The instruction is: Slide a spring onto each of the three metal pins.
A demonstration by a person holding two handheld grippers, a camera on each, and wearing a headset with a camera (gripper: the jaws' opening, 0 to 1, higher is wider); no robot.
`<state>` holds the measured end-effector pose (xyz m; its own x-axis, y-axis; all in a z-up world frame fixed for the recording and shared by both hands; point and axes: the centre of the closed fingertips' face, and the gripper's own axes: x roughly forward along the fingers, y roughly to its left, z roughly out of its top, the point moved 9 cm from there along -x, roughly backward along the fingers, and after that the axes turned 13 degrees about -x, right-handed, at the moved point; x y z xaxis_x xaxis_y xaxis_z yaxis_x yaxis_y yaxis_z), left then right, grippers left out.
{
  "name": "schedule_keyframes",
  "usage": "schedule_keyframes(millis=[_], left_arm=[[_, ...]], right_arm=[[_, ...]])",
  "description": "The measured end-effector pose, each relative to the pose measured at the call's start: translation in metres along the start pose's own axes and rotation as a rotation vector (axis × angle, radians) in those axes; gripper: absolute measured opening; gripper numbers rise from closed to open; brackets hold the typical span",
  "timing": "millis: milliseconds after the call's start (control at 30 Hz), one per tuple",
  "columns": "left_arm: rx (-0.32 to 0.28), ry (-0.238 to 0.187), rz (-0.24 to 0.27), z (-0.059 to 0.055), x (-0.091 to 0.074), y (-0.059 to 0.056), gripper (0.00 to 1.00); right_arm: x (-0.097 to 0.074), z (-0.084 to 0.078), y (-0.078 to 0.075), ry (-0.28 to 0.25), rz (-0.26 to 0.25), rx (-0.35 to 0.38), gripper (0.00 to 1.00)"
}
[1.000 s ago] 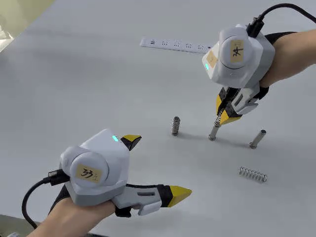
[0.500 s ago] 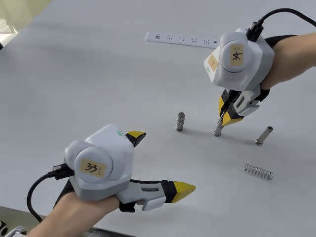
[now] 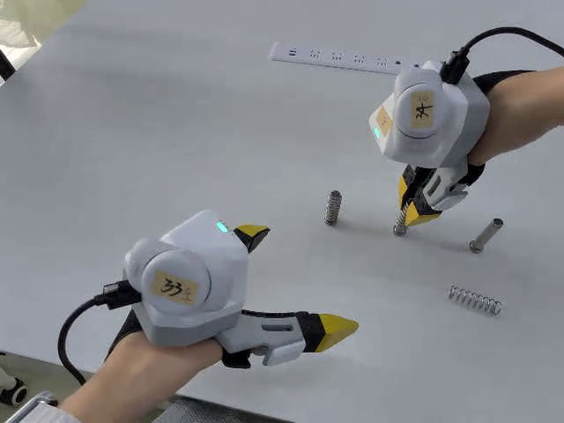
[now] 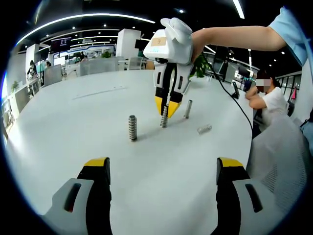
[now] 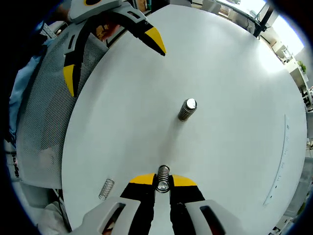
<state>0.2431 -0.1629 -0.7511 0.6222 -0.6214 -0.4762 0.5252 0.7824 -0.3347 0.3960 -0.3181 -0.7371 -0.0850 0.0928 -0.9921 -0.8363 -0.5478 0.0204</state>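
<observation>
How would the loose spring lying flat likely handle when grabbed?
The loose spring lies on its side, so it probably rolls if nudged. Its thin open coils suggest it is light and squashes under a hard pinch.

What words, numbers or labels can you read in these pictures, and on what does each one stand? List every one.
"33", then a mark I cannot make out: left sticker, handwritten, on the housing of the left gripper.
Right sticker, on the right gripper: handwritten, turned sideways, perhaps two digits, not surely readable.
Small sticker beside it: too blurred to read.
Power strip: markings too small to read.
</observation>
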Motion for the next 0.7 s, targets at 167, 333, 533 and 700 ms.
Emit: schedule_keyframes(millis=[167,333,533,700], left_arm=[[0.000,0.001,0.000,-0.0001,-0.0003,0.0002,0.88],[0.000,0.000,0.002,0.0001,-0.0009,0.0005,0.88],[0.004,0.002,0.000,0.0003,-0.0006,0.0004,0.88],[0.005,0.003,-0.001,0.0007,-0.0006,-0.0005,0.88]], right_arm=[[0.0011,0.0035,0.0040,0.004,0.000,0.004,0.08],[0.0010,0.0063,0.0060,0.007,-0.006,0.004,0.08],[0.0001,0.0070,0.0078,0.005,-0.009,0.014,0.08],[-0.0006,0.0065,0.0088,0.007,-0.008,0.016,0.08]])
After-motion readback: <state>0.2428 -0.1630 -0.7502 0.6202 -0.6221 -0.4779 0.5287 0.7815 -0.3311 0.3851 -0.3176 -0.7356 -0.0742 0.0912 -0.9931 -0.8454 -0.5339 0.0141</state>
